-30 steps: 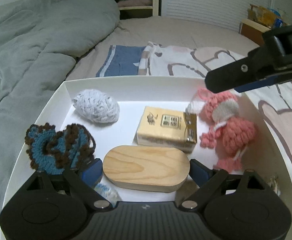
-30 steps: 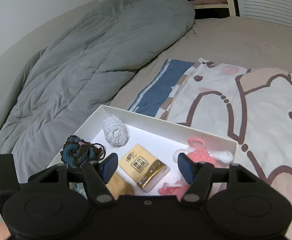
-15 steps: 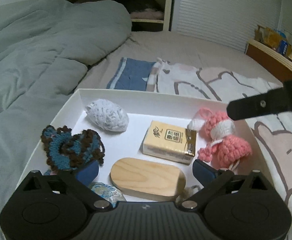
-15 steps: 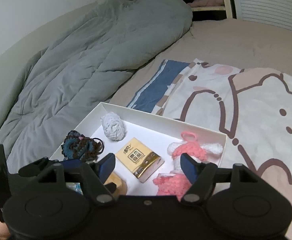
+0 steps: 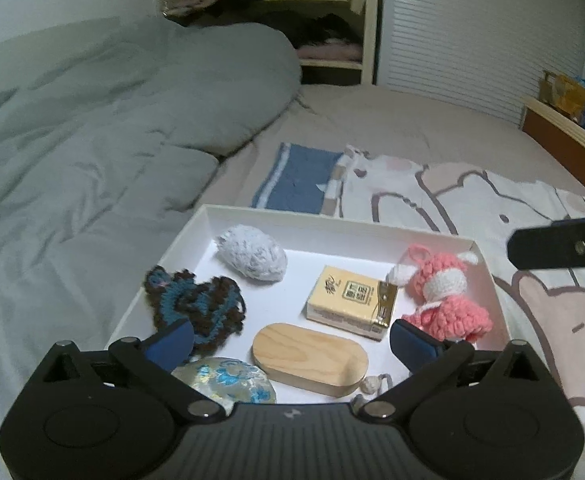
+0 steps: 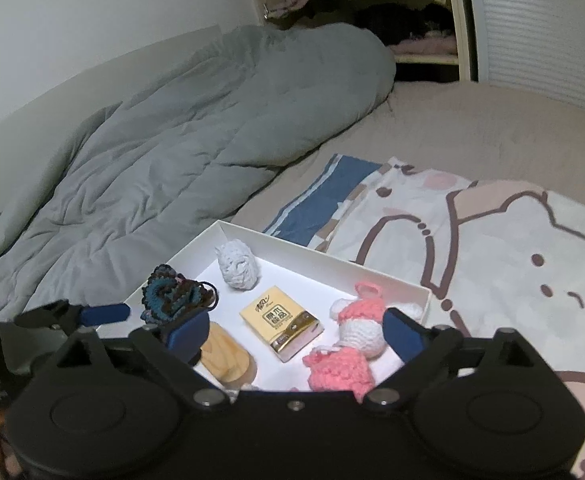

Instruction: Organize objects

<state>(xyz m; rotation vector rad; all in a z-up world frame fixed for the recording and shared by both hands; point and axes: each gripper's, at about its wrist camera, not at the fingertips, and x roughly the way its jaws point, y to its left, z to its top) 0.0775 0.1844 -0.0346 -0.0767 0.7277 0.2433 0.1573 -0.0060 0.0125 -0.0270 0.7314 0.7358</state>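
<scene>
A white tray (image 5: 332, 222) lies on the bed. In it are a white crochet ball (image 5: 252, 258), a blue-brown crochet piece (image 5: 194, 304), a yellow tissue pack (image 5: 350, 300), an oval wooden block (image 5: 310, 356), a pink crochet doll (image 5: 444, 296) and a floral pouch (image 5: 228, 378). My left gripper (image 5: 290, 338) is open and empty above the tray's near edge. My right gripper (image 6: 292, 330) is open and empty above the tray (image 6: 372, 272), over the tissue pack (image 6: 280, 322) and doll (image 6: 352, 344).
A grey duvet (image 5: 92, 168) is bunched at the left. A bear-print blanket (image 5: 472, 200) lies behind and right of the tray. A shelf (image 5: 564, 124) with boxes stands at the far right. A closet (image 5: 324, 20) is beyond the bed.
Both grippers have pulled back and up from the tray, so more of the bed shows. The floral pouch has come into the left wrist view. Nothing in the tray moved.
</scene>
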